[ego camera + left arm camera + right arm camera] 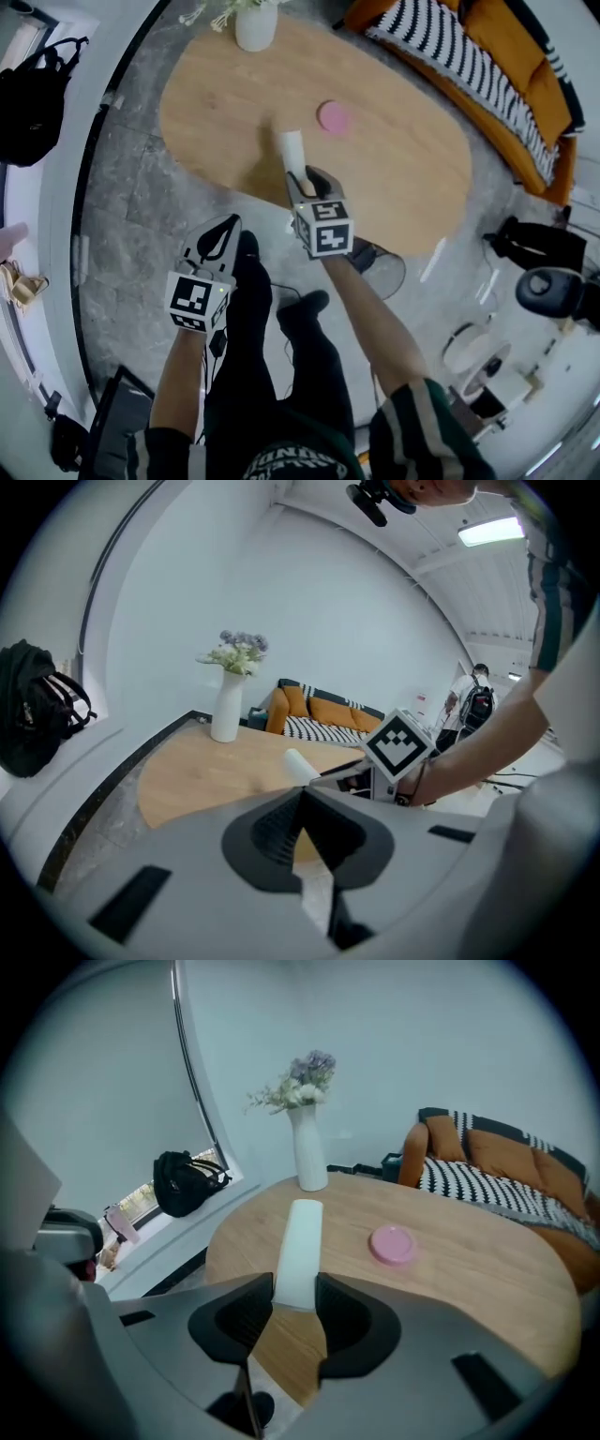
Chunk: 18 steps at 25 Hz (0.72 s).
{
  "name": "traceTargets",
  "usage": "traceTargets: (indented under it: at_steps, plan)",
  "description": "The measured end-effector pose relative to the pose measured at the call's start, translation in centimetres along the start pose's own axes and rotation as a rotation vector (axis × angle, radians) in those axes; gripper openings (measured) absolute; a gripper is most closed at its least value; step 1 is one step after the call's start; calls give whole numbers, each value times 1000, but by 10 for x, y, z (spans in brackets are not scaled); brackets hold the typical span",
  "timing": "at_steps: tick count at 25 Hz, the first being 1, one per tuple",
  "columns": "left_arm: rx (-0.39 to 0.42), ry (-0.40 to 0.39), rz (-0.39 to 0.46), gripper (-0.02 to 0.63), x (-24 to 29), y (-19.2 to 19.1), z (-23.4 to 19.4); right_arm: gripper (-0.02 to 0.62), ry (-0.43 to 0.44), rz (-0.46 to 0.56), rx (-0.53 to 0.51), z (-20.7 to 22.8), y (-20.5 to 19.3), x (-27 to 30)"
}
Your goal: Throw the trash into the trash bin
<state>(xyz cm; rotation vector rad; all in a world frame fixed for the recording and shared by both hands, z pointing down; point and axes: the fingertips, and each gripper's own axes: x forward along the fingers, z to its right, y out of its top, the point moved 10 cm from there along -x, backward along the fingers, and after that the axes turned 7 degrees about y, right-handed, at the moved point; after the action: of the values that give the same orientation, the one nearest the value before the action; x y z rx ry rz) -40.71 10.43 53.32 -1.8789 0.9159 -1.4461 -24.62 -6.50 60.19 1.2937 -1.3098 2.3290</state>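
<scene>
My right gripper (302,178) is shut on the near end of a white paper tube (292,152), held above the near edge of the oval wooden table (403,178). In the right gripper view the tube (300,1246) sticks out forward from between the pads (295,1302). My left gripper (221,236) hangs over the stone floor left of it, jaws shut and empty (302,803). A pink round lid (332,116) lies on the table beyond the tube. A round dark mesh bin (386,272) stands on the floor by my right forearm, partly hidden.
A white vase (255,25) with flowers stands at the table's far end. An orange sofa (506,75) with a striped cushion lies to the right. A black backpack (33,98) sits on the ledge at left. My legs stand below the grippers.
</scene>
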Motion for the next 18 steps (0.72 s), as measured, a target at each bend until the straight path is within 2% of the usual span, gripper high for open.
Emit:
traceTargets:
  at_steps: [8, 18]
  plan:
    - [106, -127, -20, 0, 26, 8, 98, 141, -86, 112, 127, 49, -55, -115]
    - [256, -346, -88, 0, 75, -21, 247, 141, -282, 215, 358, 120, -184, -241]
